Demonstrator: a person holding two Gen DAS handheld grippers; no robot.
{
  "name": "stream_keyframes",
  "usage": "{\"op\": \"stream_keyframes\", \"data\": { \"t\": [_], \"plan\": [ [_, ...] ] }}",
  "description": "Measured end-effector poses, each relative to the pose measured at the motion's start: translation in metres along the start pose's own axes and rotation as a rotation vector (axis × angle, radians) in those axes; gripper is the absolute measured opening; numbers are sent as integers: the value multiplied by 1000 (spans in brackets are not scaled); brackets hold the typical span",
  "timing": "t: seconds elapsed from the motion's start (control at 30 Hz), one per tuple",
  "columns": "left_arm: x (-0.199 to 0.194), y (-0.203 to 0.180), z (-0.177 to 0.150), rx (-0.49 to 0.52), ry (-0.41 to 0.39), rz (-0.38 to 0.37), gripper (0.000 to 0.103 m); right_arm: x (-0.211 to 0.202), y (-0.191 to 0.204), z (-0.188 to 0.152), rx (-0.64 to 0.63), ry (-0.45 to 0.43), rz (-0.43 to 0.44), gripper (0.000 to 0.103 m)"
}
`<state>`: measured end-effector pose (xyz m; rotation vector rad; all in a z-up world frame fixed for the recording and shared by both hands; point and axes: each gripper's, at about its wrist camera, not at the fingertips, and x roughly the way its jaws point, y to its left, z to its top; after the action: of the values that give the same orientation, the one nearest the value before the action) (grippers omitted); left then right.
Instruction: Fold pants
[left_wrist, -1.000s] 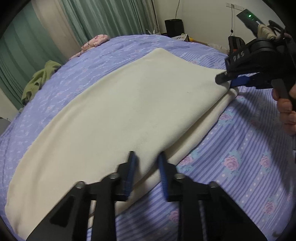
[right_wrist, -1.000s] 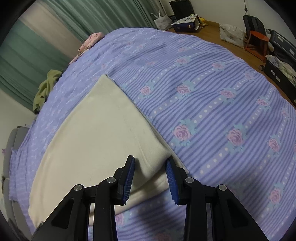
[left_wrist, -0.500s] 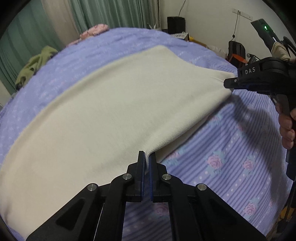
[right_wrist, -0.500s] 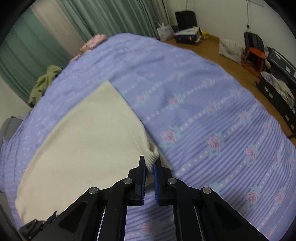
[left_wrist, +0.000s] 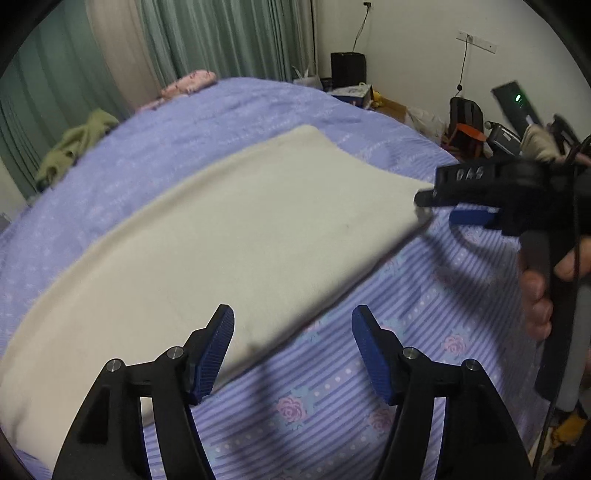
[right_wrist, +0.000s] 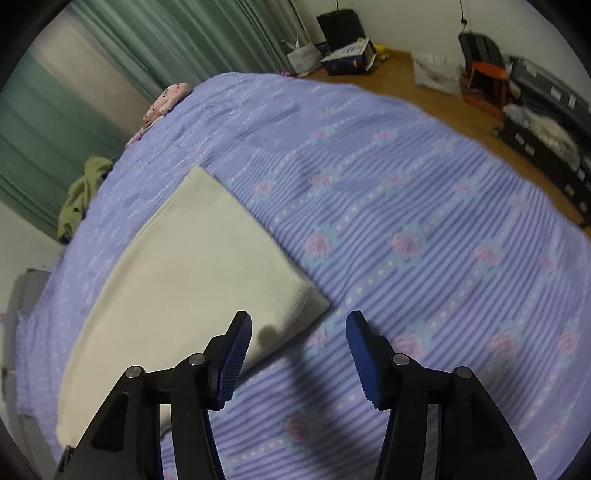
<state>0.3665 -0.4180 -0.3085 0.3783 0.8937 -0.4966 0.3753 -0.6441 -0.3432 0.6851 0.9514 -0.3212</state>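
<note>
The cream pants (left_wrist: 229, 236) lie flat as a long folded band across the bed (left_wrist: 424, 332), running from its left edge toward the middle; the left claw (left_wrist: 293, 347) hangs spread wide over their near edge, gripping nothing; the right claw (right_wrist: 299, 350) is likewise released, just off the pants' near corner; a green garment (right_wrist: 83, 195) sits at the bed's far left edge.

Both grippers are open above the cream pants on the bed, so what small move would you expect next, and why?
Probably the left hand-held gripper drops to the near edge of the cream pants and closes on it. Both it and the right hand-held gripper are open and hold nothing. The pants lie long and flat on the purple bedspread, so another fold seems due.
</note>
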Motion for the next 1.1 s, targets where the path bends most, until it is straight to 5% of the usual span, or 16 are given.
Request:
{"op": "stream_keyframes", "data": {
  "t": [0.5, 0.67, 0.77, 0.87, 0.93, 0.97, 1.1],
  "plan": [
    [28, 29, 9, -163, 63, 26, 65, 63, -11, 9, 83, 109, 200, 56],
    [28, 29, 8, -164, 63, 13, 65, 36, -9, 8, 122, 80, 353, 48],
    [28, 27, 8, -164, 72, 10, 65, 45, -3, 9, 82, 77, 282, 48],
    [25, 25, 8, -163, 66, 6, 65, 68, -18, 10, 198, 120, 320, 47],
    [25, 23, 9, -165, 69, 4, 65, 72, -23, 14, 243, 121, 369, 37],
    [25, 23, 9, -170, 73, 3, 65, 73, -25, 15, 258, 133, 392, 22],
    [25, 23, 15, -194, 74, -4, 65, 50, -15, 26, 255, 132, 435, 16]
  ]
}}
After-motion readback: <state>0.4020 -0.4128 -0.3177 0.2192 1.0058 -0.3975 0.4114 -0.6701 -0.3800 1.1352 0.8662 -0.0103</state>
